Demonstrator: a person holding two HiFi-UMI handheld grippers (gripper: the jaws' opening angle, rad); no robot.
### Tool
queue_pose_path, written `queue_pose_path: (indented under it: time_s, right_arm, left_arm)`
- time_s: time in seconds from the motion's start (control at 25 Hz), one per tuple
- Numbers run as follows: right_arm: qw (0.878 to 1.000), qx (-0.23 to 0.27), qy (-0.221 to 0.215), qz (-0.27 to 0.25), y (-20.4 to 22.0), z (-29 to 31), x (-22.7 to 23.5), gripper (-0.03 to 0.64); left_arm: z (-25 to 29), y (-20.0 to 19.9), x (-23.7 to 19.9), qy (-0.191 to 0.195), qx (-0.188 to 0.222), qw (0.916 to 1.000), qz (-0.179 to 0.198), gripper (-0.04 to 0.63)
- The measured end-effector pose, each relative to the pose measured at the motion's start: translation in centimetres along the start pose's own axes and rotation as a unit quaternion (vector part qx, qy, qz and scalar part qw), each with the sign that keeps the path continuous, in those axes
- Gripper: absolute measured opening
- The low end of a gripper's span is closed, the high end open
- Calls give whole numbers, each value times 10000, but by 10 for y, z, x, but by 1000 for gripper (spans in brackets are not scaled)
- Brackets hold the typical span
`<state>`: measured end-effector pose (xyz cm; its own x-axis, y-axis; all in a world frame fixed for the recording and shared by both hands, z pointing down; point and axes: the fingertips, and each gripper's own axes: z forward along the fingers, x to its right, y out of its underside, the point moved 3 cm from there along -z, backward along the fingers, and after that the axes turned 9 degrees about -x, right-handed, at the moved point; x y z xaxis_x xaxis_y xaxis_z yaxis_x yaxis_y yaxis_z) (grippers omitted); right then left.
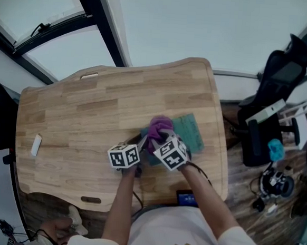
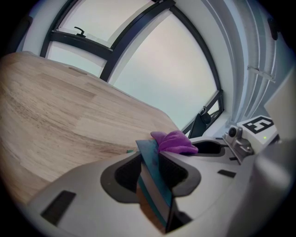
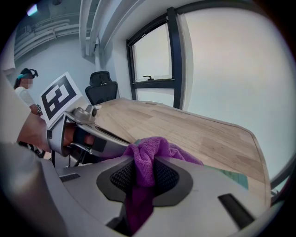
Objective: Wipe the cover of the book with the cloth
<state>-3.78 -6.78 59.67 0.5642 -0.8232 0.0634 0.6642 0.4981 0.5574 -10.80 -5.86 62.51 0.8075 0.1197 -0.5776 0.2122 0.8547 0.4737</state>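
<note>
Office setting: my light wooden counter [image 1: 79, 124] stands by large dark-framed windows [image 1: 30, 4], with a black office chair [image 1: 275, 86] beside it on the wood-plank floor [image 1: 237, 168].

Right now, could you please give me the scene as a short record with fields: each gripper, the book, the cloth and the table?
left gripper: shut on the edge of the book
right gripper: shut on the cloth
book: teal cover, lying on the table, toward its right side in the head view
cloth: purple, bunched, over the book's left end, close to the left gripper
table: light wood; a small white object lies near its left edge
</note>
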Motion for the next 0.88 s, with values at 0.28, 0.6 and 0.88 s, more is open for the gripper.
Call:
queue_pose_path:
  time_s: [0.28,0.6,0.88]
  right_arm:
    - [10000,-14,-28,18,12,-6,-12,77]
    - [10000,-51,-30,14,19,-10,-23,77]
    - [9999,-44,-83,-67,24,-12,-32,77]
  left_arm:
    - [1,0,0,1,6,10000,0,120]
    - [1,1,-1,3,-7,10000,-11,120]
    - [2,0,-1,6,-10,10000,-14,120]
